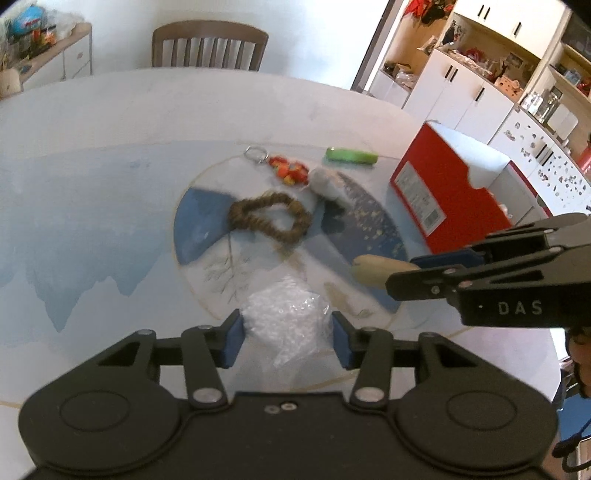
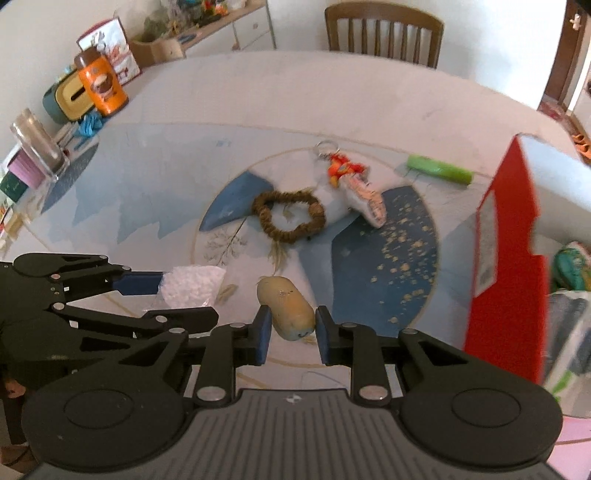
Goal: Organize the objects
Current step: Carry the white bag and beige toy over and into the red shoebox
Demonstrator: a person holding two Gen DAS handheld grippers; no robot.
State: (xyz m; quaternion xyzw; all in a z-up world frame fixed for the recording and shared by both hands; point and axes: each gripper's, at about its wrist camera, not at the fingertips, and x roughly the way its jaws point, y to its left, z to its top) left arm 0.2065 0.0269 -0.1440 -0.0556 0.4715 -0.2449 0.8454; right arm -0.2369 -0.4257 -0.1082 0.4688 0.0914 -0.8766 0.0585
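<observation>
A clear bag of white beads sits between the blue pads of my left gripper, which touch both of its sides. My right gripper is shut on a tan oval plush just above the table mat. From the left wrist view the right gripper comes in from the right with the plush sticking out. On the round mat farther off lie a brown scrunchie, a red-orange keychain, a white pouch and a green tube.
An open red box stands at the table's right edge, with items inside. A wooden chair is at the far side. An orange jar and a clear container stand at the far left. Shelves fill the right wall.
</observation>
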